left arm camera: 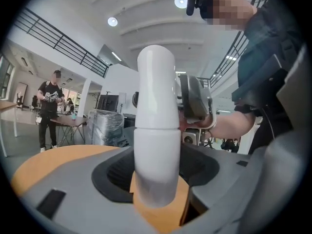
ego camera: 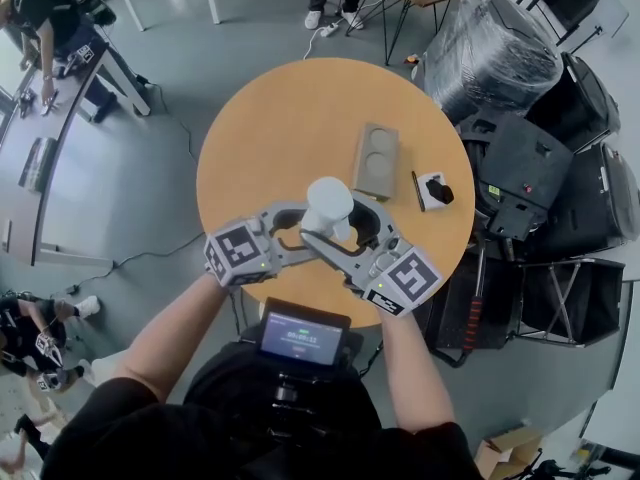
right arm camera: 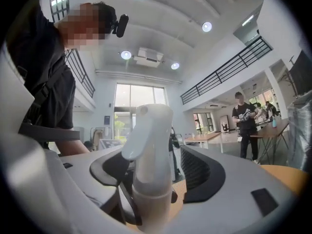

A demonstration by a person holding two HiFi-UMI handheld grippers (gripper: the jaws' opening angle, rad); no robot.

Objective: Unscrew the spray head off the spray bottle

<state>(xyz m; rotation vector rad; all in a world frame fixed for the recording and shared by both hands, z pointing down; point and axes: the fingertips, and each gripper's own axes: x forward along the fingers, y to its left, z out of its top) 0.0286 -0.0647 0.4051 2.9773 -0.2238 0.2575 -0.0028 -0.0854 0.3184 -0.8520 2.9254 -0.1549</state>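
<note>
A white spray bottle (ego camera: pixel 328 208) is near the front of the round wooden table (ego camera: pixel 270 118), with both grippers meeting around it. My left gripper (ego camera: pixel 303 230) comes in from the left and is shut on the bottle's body (left arm camera: pixel 156 155); the spray head (left arm camera: pixel 156 82) rises above its jaws. My right gripper (ego camera: pixel 342 236) comes in from the right at the level of the spray head (right arm camera: pixel 146 130). Its jaws stand wide, with a gap on each side of the head, so it is open. The trigger points toward the left in the right gripper view.
A brown cardboard cup tray (ego camera: pixel 376 160), a dark pen (ego camera: pixel 415 190) and a white card with a black object (ego camera: pixel 436 192) lie at the table's right. Black cases (ego camera: pixel 520 158) and a wrapped bundle (ego camera: pixel 490 53) crowd the right side. A person (ego camera: pixel 50 28) works at a desk far left.
</note>
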